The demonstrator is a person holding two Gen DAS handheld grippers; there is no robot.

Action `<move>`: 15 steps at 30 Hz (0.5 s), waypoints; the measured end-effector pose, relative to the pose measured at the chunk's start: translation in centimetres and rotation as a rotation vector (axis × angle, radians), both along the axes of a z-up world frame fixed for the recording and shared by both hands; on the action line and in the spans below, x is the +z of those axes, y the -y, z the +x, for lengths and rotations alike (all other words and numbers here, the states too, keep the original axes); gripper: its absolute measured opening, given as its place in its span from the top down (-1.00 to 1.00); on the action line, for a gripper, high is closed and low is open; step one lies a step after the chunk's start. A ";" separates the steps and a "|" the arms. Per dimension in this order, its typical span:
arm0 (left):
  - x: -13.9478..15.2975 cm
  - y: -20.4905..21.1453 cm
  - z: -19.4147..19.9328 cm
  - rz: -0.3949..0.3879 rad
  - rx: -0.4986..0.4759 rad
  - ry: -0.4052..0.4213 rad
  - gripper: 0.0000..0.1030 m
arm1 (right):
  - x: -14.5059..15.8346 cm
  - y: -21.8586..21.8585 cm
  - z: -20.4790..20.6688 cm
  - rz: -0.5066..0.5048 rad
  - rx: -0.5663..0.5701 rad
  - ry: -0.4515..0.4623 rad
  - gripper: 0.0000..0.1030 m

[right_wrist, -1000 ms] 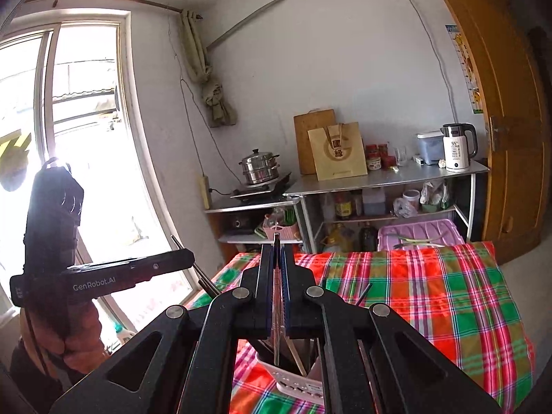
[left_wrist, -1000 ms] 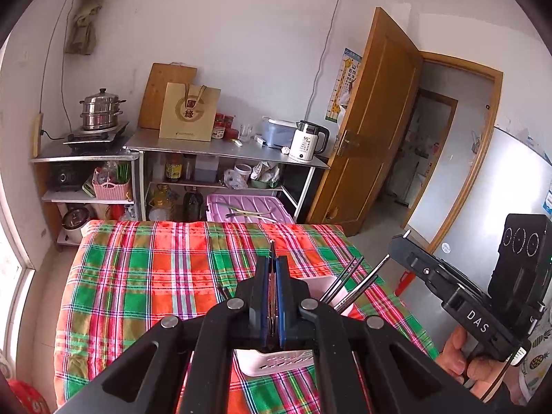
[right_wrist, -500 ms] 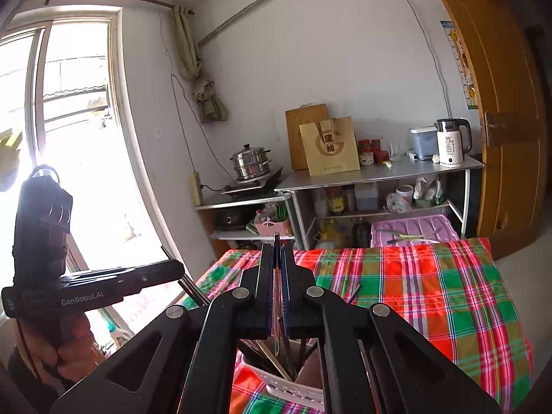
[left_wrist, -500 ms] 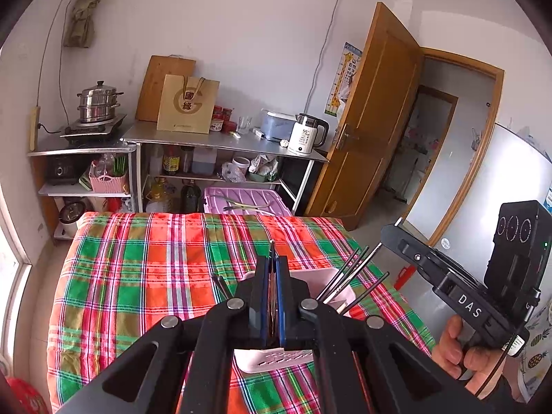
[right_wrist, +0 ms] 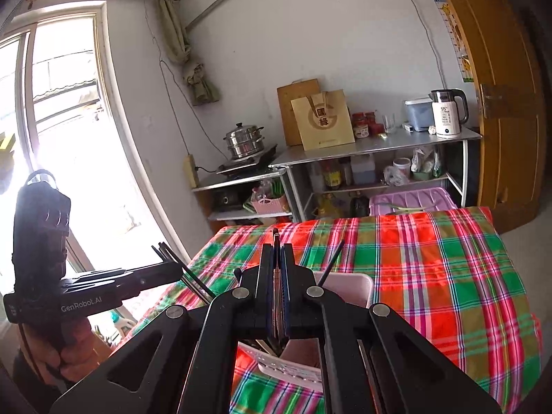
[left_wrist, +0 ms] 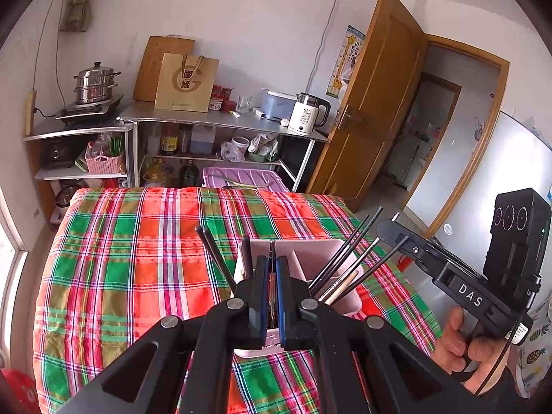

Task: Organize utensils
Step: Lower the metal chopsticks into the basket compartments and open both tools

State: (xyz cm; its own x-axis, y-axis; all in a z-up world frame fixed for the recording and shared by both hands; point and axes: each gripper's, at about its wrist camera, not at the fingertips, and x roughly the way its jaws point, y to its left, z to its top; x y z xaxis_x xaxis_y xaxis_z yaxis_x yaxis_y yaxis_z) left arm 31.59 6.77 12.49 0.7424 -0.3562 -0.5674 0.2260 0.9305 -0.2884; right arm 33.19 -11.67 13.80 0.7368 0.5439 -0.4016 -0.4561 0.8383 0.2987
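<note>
Both jaws clenched: left gripper (left_wrist: 271,269) and right gripper (right_wrist: 277,265) each pinch a thin utensil above pink holder (left_wrist: 331,255). Lower straight; dodge leaning chopsticks (left_wrist: 348,252).

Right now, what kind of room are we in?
Likely a small home kitchen: a steamer pot on a cooktop, an electric kettle on a steel shelf table, and a table under a plaid cloth.

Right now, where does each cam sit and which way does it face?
Left wrist: on the left gripper, looking down its shut fingers at the pink utensil holder and shelves; right gripper and the hand on it show.
Right wrist: on the right gripper, facing window and shelves; the left gripper shows.
Shared: plaid tablecloth, holder, kettle.
</note>
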 end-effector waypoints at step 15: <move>-3.6 0.7 0.7 0.023 -0.016 -0.074 0.93 | -4.2 -0.7 0.9 -0.056 0.035 -0.111 0.92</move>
